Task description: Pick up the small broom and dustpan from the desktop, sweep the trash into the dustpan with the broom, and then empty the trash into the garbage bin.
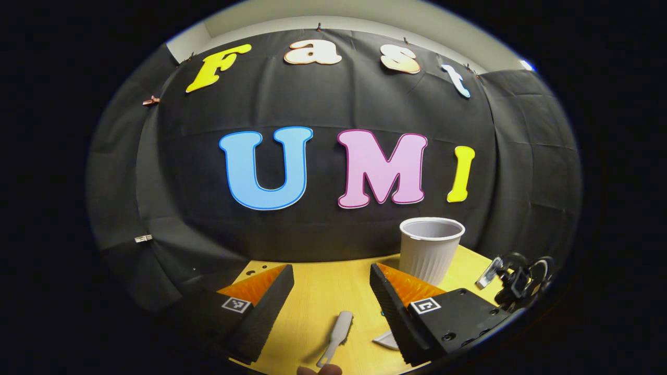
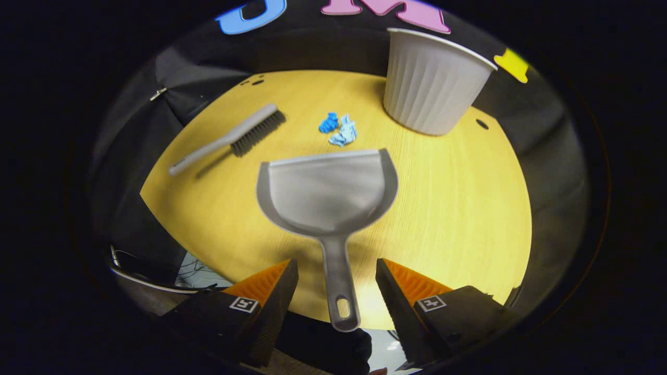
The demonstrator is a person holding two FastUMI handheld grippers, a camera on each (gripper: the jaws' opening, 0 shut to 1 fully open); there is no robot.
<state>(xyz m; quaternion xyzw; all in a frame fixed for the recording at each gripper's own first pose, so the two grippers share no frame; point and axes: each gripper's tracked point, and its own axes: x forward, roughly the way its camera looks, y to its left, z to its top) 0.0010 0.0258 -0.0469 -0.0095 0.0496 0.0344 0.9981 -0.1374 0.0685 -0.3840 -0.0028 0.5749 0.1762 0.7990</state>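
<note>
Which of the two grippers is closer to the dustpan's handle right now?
Right. The right gripper straddles the dustpan handle, jaws open on either side, not touching. The left gripper hovers over the broom handle instead.

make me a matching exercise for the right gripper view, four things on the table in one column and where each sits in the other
Things:
1. broom
2. dustpan
3. blue trash
4. garbage bin

Places:
A. far right of the table
B. just beyond the dustpan's front edge
C. far left, lying flat
D. centre, handle pointing between the right gripper's open fingers

Pairs: 1-C, 2-D, 3-B, 4-A
</note>
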